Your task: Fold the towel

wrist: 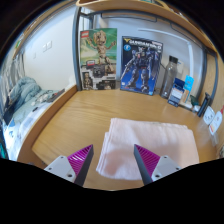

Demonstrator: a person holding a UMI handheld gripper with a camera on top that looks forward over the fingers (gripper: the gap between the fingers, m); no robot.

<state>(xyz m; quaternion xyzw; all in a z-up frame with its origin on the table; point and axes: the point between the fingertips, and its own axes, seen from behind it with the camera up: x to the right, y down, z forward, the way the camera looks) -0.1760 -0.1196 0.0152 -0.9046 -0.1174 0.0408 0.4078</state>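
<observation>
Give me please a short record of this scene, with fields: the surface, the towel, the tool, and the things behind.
surface: wooden table
towel: pale pink towel, lying flat on the table, just ahead of the fingers and reaching between them
tool: tool, fingers open, nothing pressed between the magenta pads
contact: cannot tell whether the fingertips touch the towel
behind, one side: toy box with a brown tree-like figure, upright
behind, other side: toy box with a dark blue robot, upright beside it
task state: no fold visible yet
</observation>
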